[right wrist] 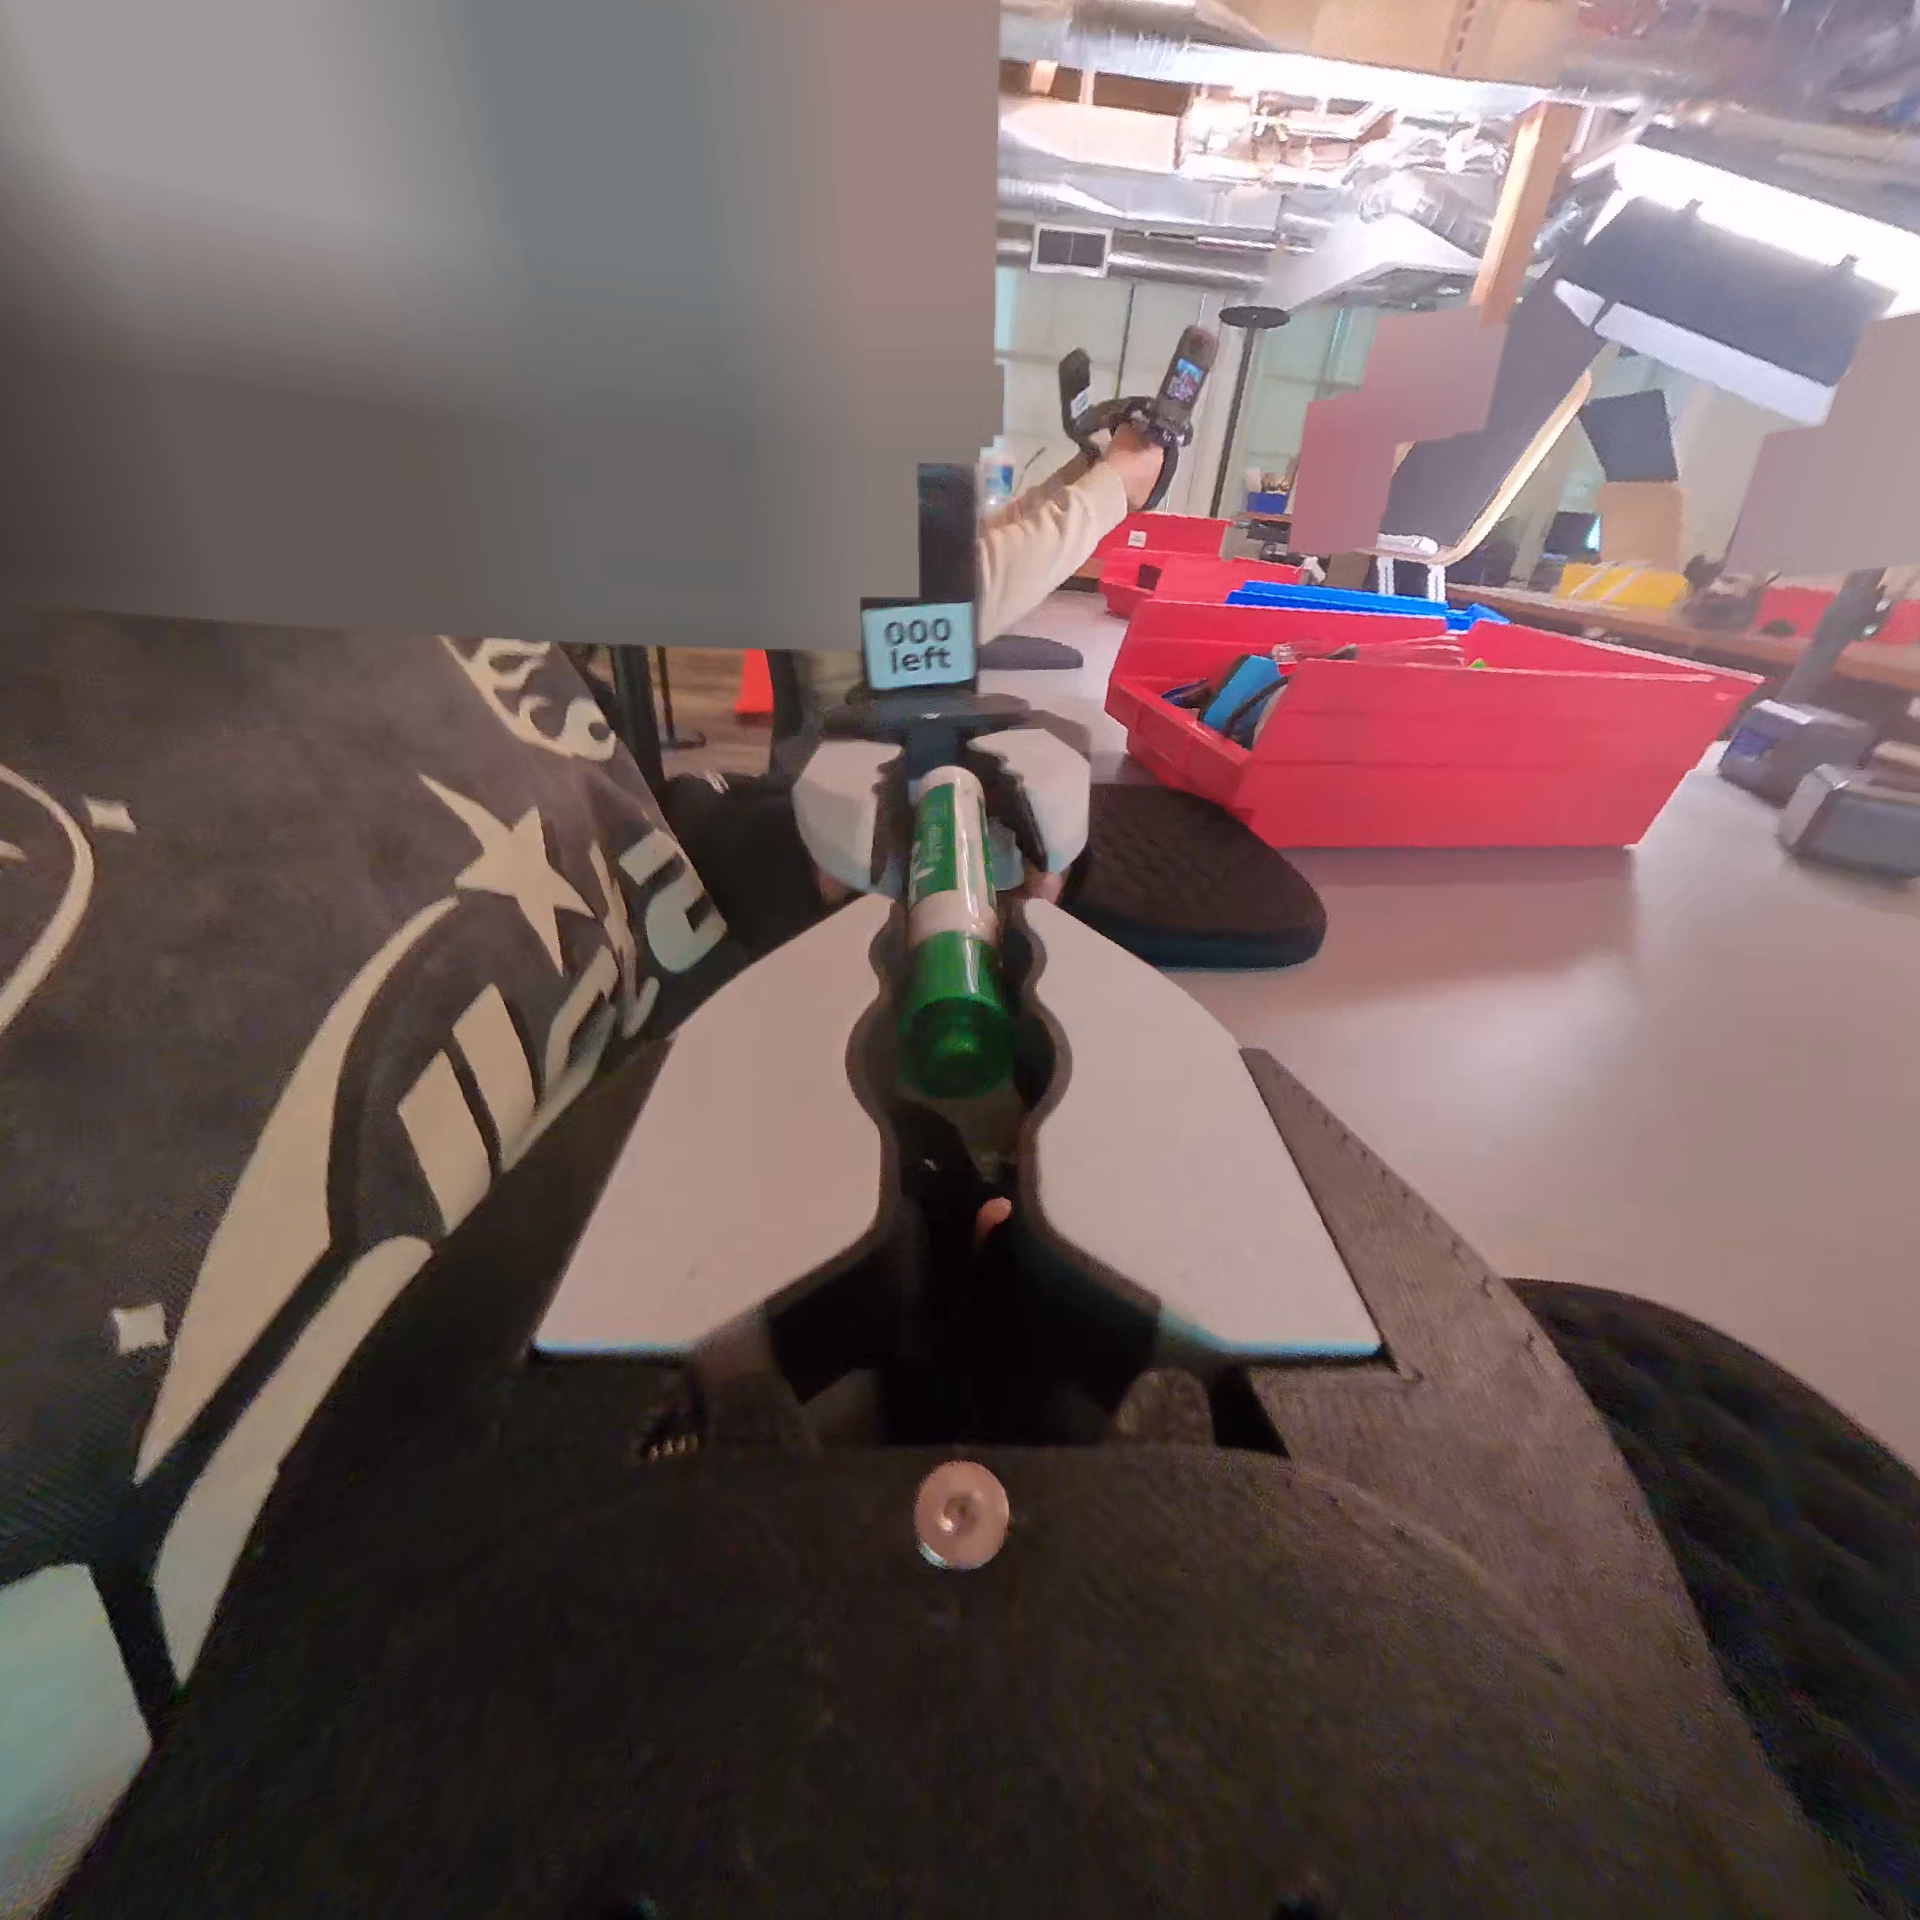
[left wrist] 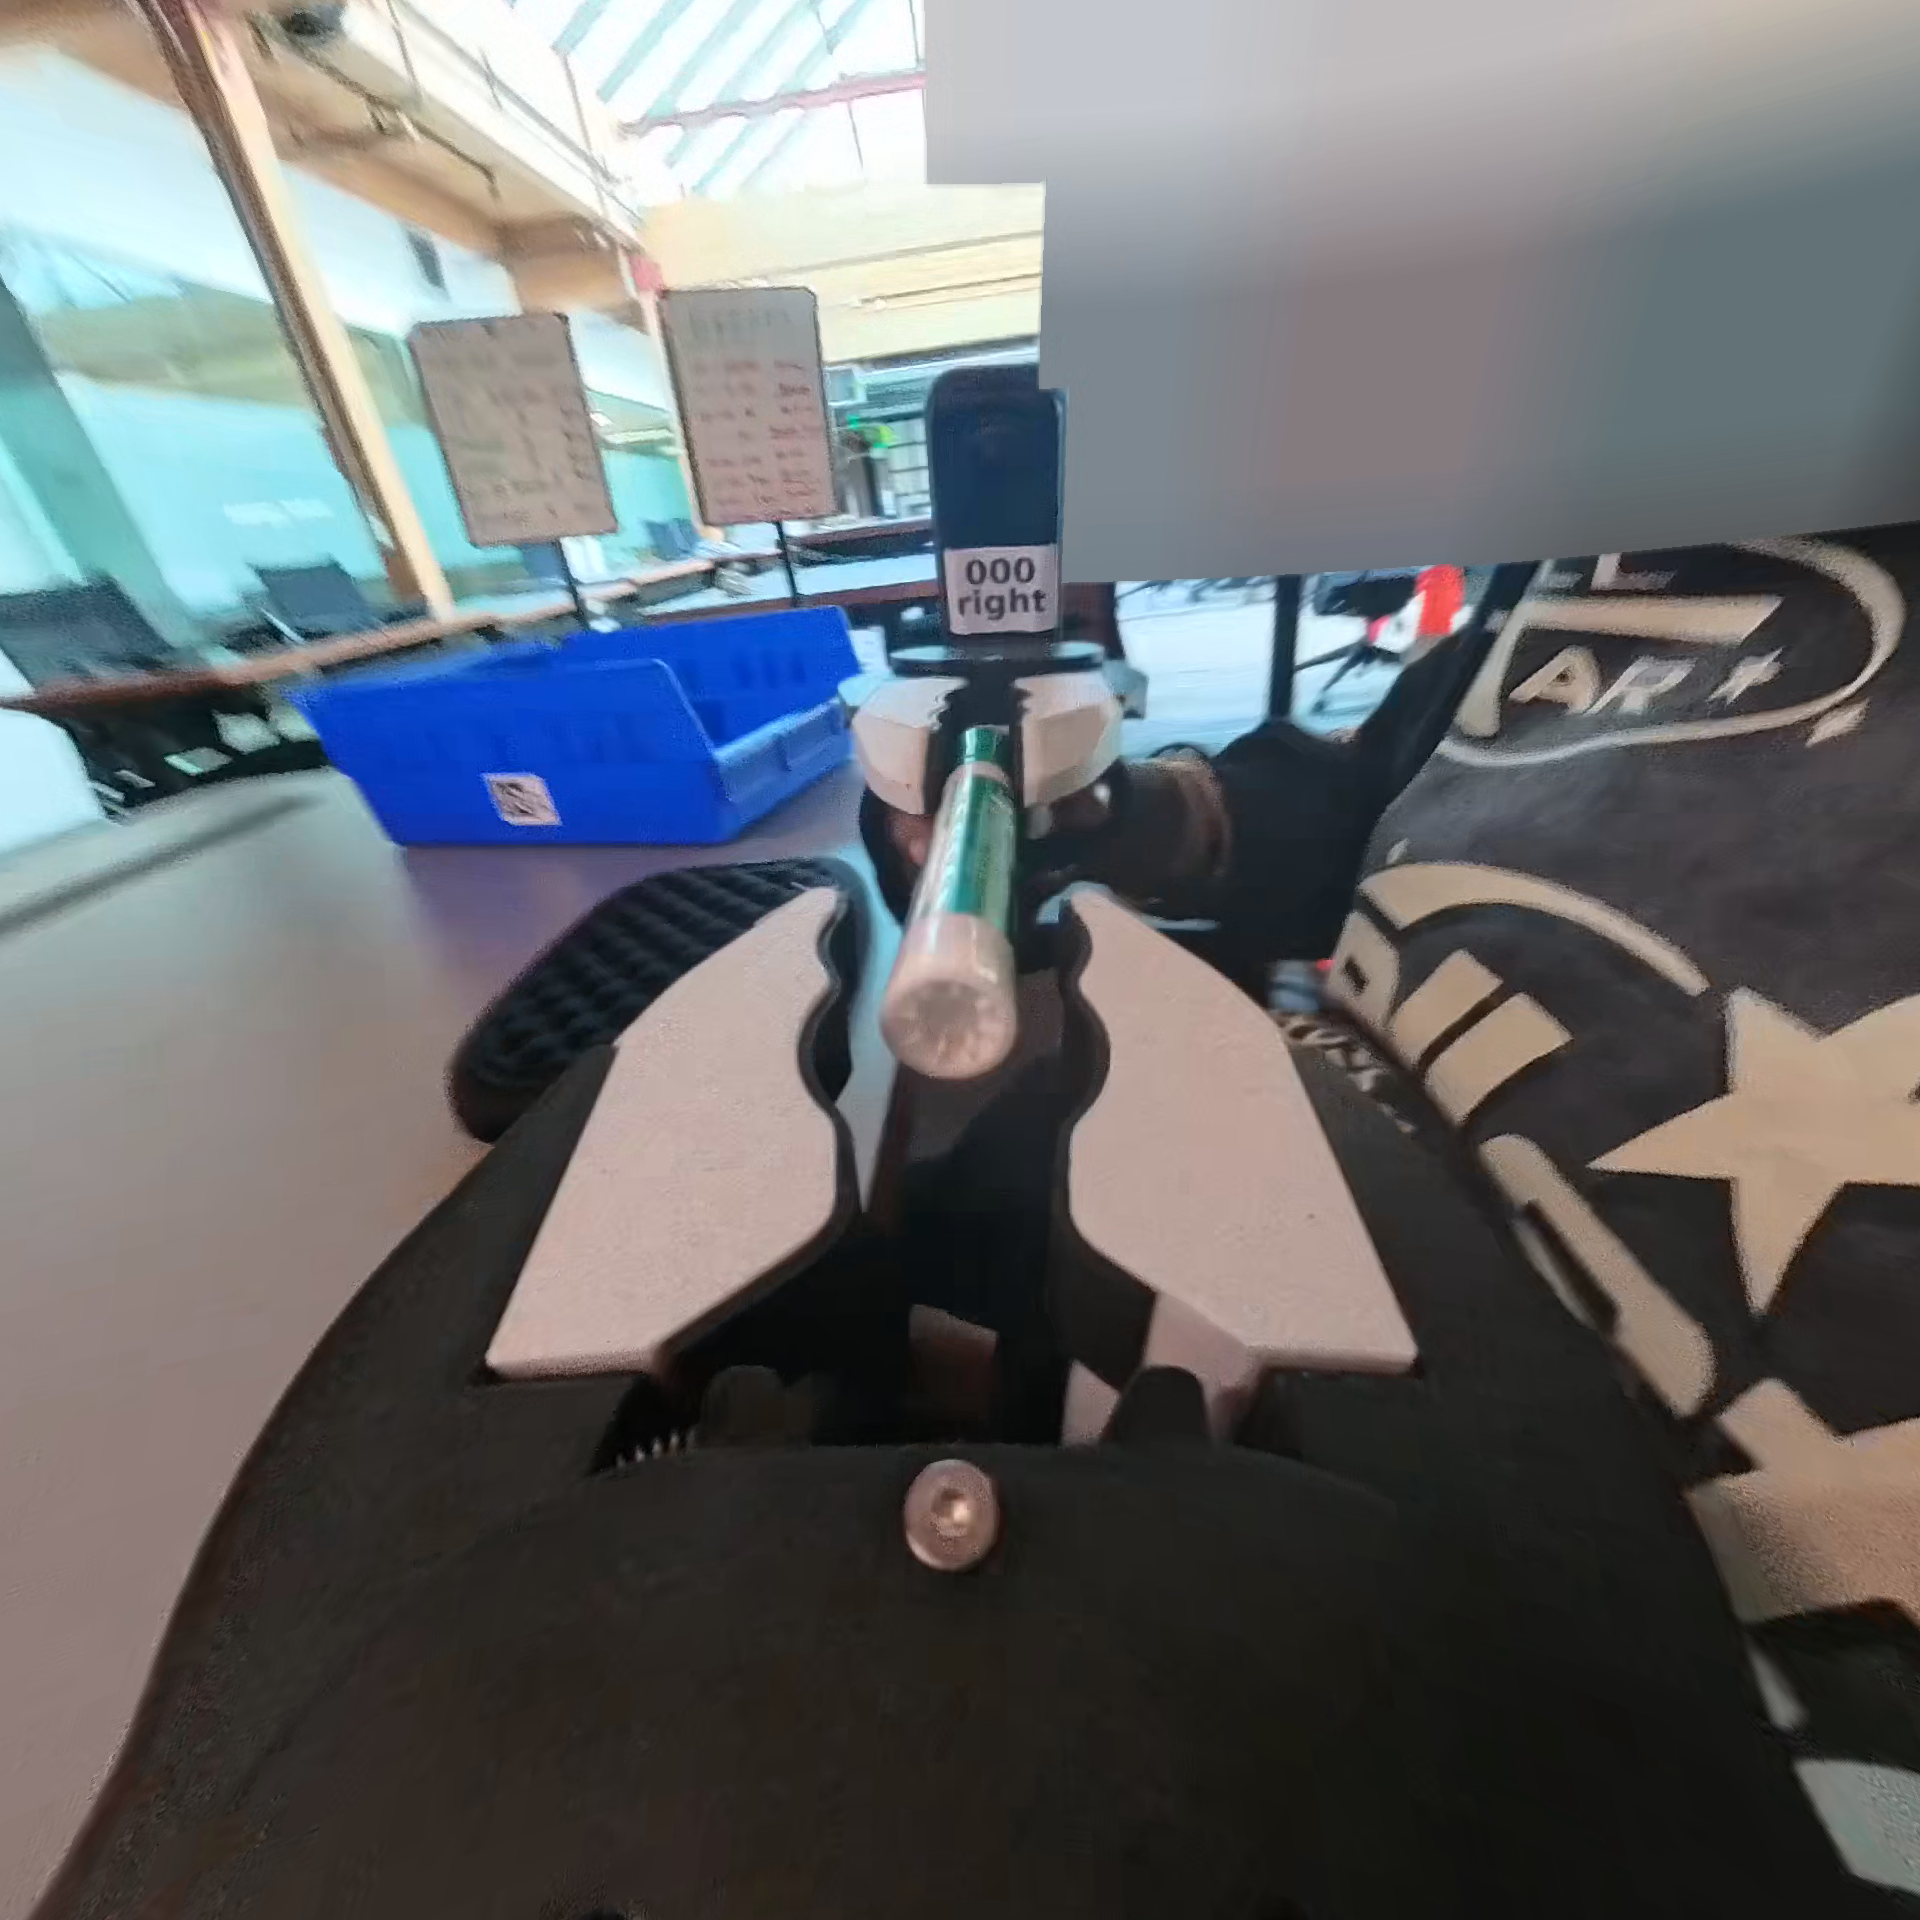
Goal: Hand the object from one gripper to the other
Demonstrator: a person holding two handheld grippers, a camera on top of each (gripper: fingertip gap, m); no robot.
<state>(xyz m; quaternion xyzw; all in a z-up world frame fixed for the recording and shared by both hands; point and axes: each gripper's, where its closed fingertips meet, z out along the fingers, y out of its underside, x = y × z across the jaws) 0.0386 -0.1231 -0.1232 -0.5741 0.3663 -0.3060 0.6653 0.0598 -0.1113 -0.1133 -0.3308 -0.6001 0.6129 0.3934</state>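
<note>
While the right gripper (right wrist: 951, 920) has its grey fingers (right wrist: 748, 1143) closed snugly on the green cap of the marker (right wrist: 951, 997), the left gripper (left wrist: 961, 925) faces it head-on with its fingers (left wrist: 717, 1122) set a little wider than the barrel. In the left wrist view a thin gap shows on each side of the marker's white end (left wrist: 951, 1013), which lies between those fingertips and points toward the lens near the centre of the frame. The marker is held off the table (left wrist: 208, 1091), running straight from one gripper to the other. Its cap end sits in the scalloped notch of the right fingers, low centre in the right wrist view. Its white barrel reaches into the far left gripper (right wrist: 940, 831), just above centre.

Behind the left fingers, a black textured pad (left wrist: 644, 935) lies on the table, and a blue bin (left wrist: 582, 727) stands beyond it at centre left. Two whiteboards (left wrist: 509, 426) on stands are in the upper left. A dark garment with pale printed shapes (left wrist: 1558, 935) fills the right side of that view and the left side of the other.

In the right wrist view, a black pad (right wrist: 1195, 883) lies right of centre, with red bins (right wrist: 1403, 769) past it. Above centre, another person's sleeved arm (right wrist: 1039, 530) lifts a separate handheld device.
</note>
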